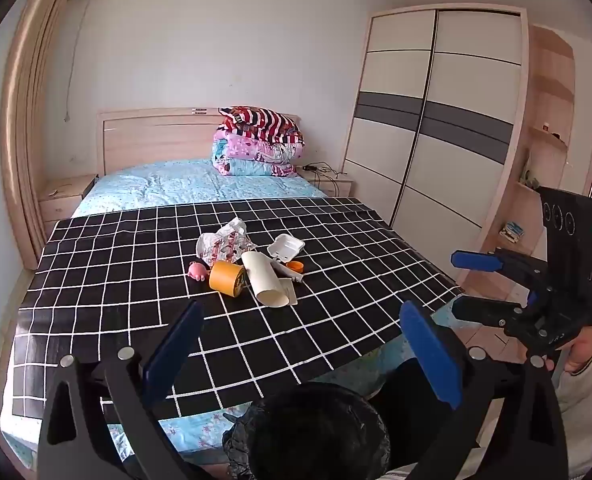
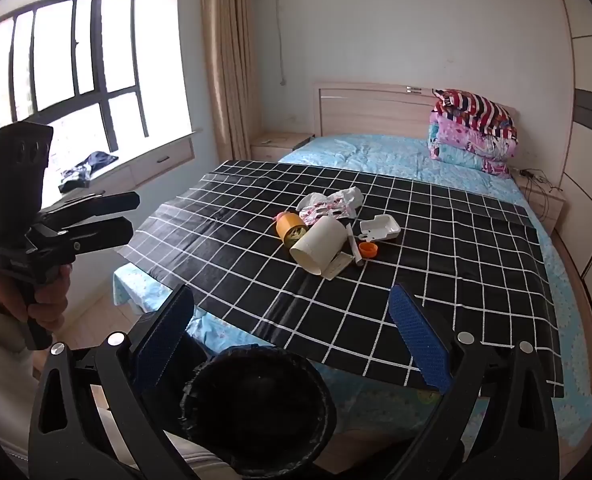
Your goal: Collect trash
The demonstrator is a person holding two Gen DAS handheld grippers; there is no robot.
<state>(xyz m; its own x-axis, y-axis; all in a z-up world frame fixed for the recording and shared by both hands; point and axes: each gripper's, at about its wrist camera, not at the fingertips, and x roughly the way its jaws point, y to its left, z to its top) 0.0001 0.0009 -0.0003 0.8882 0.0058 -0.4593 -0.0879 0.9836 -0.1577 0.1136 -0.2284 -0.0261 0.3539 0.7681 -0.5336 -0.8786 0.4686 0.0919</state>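
A heap of trash lies mid-way on the black checked cloth (image 1: 136, 280) on the bed: a crumpled wrapper (image 1: 224, 242), a white paper cup on its side (image 1: 264, 278), a yellow tape roll (image 1: 226, 278), a white foam box (image 1: 286, 247), an orange cap (image 1: 295, 267) and a pink toy (image 1: 197, 271). The same heap shows in the right wrist view, with the cup (image 2: 320, 244) and box (image 2: 380, 229). A black-lined bin (image 1: 316, 432) (image 2: 256, 408) stands below both grippers at the bed's near edge. My left gripper (image 1: 304, 356) and right gripper (image 2: 292, 336) are open and empty, short of the heap.
Folded quilts (image 1: 256, 142) are stacked by the headboard. A sliding wardrobe (image 1: 436, 120) stands to the right, a window with a bench (image 2: 96, 168) to the left, bedside tables (image 1: 62, 198) at the far corners.
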